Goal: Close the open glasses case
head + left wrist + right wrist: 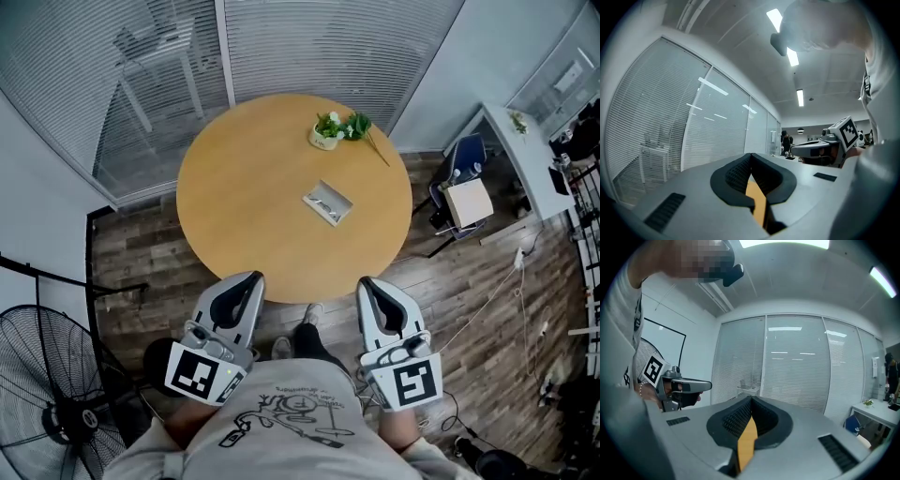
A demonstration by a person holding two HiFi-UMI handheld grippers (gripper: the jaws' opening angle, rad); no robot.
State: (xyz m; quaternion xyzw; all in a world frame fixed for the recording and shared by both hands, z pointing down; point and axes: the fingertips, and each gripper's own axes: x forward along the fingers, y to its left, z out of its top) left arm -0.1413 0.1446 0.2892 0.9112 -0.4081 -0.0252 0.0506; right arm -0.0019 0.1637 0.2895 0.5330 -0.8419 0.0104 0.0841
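Both tools are held low at 6 o'clock, off the worktop (pixel 244 187): left tool (pixel 249 278) and right tool (pixel 367 282), jaws together, nothing clamped. Glasses case (pixel 327 202) is seen just off centre toward 3 o'clock, flowerpot (pixel 326 132) at 1 o'clock.

Round table (pixel 246 202), potted plant (pixel 329 130), fan (pixel 49 382)
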